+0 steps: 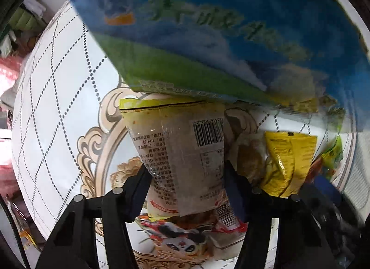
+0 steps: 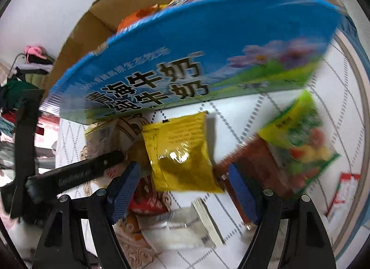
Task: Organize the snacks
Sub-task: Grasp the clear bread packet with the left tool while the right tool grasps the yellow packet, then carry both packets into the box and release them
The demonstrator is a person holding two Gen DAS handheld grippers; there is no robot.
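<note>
Left wrist view: the blue milk carton box [image 1: 208, 26] fills the upper part of the picture, and its lower edge hangs just over the top seal of the clear snack packet [image 1: 182, 153]. That packet lies directly below the box, on the white patterned tabletop [image 1: 57, 107]. To the left of the box the tabletop is bare as far as its curved rim, and this is the widest open room here. Below and right of the box it is crowded: a yellow sachet [image 1: 289, 165] lies just beside the clear packet, and a panda-printed packet [image 1: 180, 243] lies under the clear packet's lower end. The left gripper [image 1: 187, 190] stands part-way open, with a finger at each side of the clear packet. The pads look to touch its sides, but whether they press on it I cannot tell. The packet has a yellow top band, a barcode and small black print.

Right wrist view: the same blue box [image 2: 196, 61] shows bold black characters, flowers and a green meadow, and snacks sit in its open brown cardboard top. Just below its near edge lies the yellow sachet [image 2: 182, 153], glossy, crinkled and printed with small text. The right gripper [image 2: 182, 192] is about half open, its blue pads standing clear on either side of the sachet's lower end and gripping nothing. Right of the sachet lie a brown packet [image 2: 256, 165] and a green-yellow bag [image 2: 298, 139], which is blurred. A flat clear wrapper [image 2: 182, 227] lies nearest the camera, between the fingers.
</note>
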